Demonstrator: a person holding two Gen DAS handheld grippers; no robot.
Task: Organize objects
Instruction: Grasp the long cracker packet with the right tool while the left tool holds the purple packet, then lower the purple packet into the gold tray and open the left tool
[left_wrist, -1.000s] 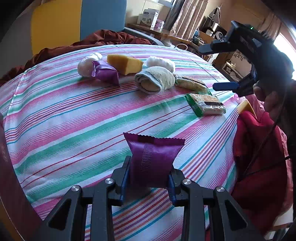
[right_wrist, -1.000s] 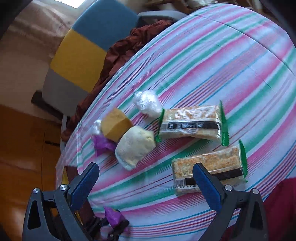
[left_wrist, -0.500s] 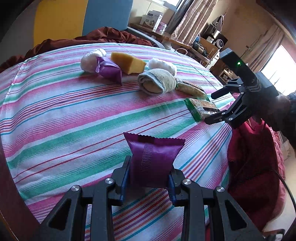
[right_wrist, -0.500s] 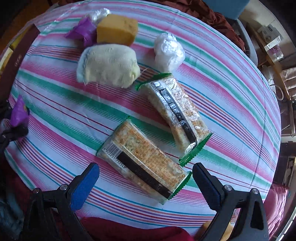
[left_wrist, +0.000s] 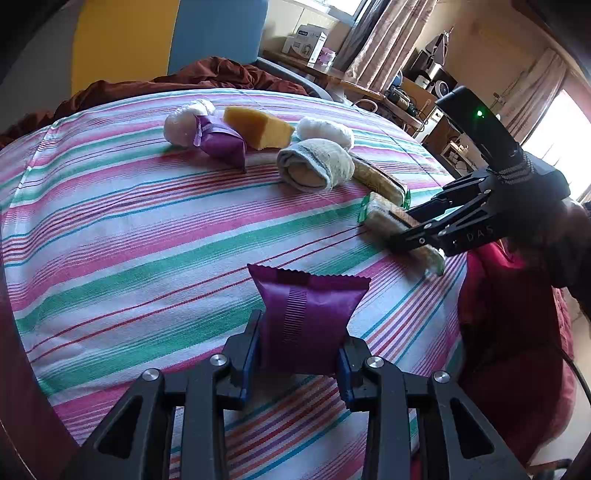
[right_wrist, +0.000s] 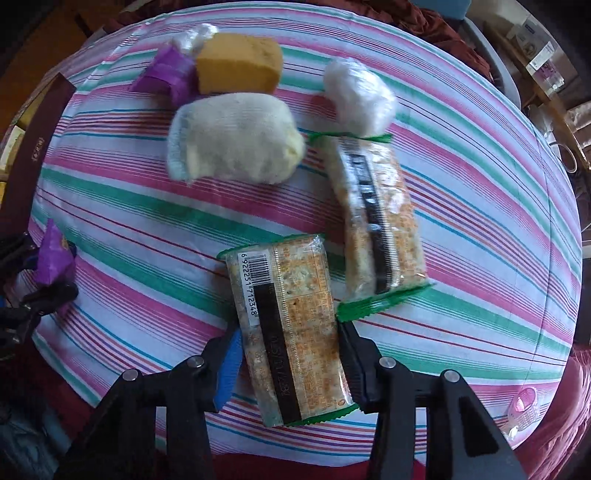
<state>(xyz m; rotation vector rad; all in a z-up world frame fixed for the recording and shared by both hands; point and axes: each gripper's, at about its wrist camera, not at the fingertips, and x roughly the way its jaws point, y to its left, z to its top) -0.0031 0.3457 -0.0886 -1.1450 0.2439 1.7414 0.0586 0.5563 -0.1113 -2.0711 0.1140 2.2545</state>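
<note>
Right tongs (right_wrist: 290, 347) have dropped from hovering wide above the striped worktop (right_wrist: 480, 206) to straddling the nearer cracker pack (right_wrist: 286, 328), fingers (right_wrist: 229, 360) narrowed to its long edges; whether they press it yet cannot be told. Left tongs (left_wrist: 299, 354) stay clamped on a purple pouch (left_wrist: 304, 325), held above the worktop's near edge. Beyond lie the second cracker pack (right_wrist: 376, 221), a rolled cloth (right_wrist: 232, 138), a yellow sponge (right_wrist: 238, 62), another purple pouch (right_wrist: 166, 72) and white bundles (right_wrist: 360, 96). Judged from this, the cracker pack is the next item to be moved.
</note>
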